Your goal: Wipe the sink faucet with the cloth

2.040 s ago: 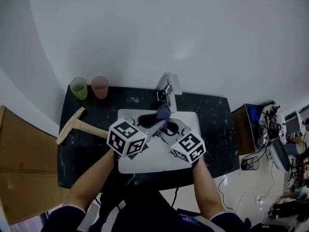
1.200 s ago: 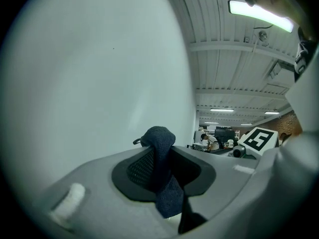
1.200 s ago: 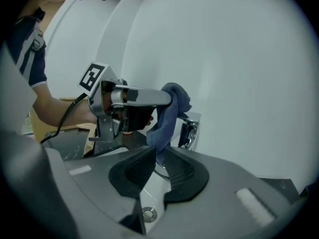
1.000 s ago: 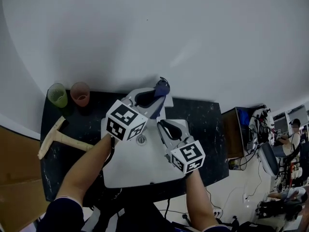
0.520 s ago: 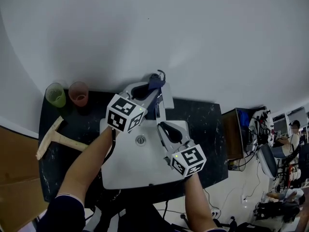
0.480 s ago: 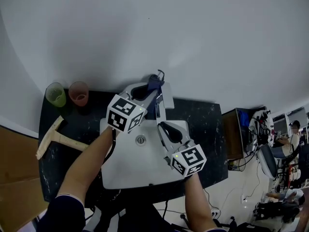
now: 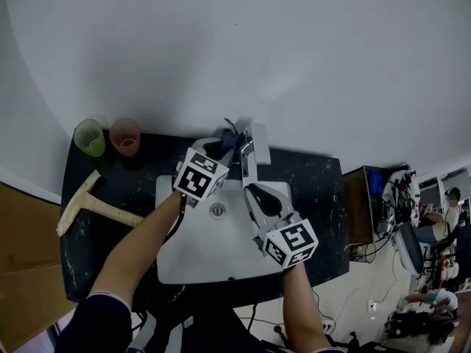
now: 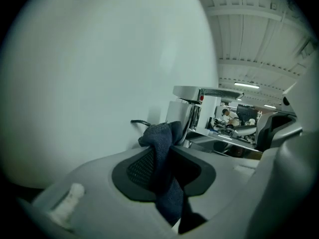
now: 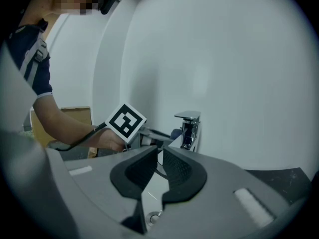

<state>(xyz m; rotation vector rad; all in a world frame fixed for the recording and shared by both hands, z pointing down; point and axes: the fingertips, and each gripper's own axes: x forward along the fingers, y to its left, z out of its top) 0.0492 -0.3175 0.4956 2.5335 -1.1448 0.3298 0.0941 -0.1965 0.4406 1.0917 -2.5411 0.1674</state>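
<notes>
Left gripper view: your left gripper (image 8: 169,156) clamps the dark blue cloth (image 8: 160,138) just beside the chrome faucet (image 8: 199,108). It's soft and limp, so pinch its bunched middle. Your right gripper (image 9: 159,156) is closed, empty, over the sink (image 7: 191,263).

Dark blue cloth (image 8: 164,168) bunched, just beside upright chrome faucet (image 8: 205,92)

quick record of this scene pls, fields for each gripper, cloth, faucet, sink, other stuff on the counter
left gripper: shut on the cloth
cloth: dark blue, bunched beside the faucet; contact unclear
right gripper: fingers together, empty, over the sink
faucet: chrome, at the sink's back edge
sink: white, set in a dark counter
also on counter: green cup, pink cup, wooden tool
</notes>
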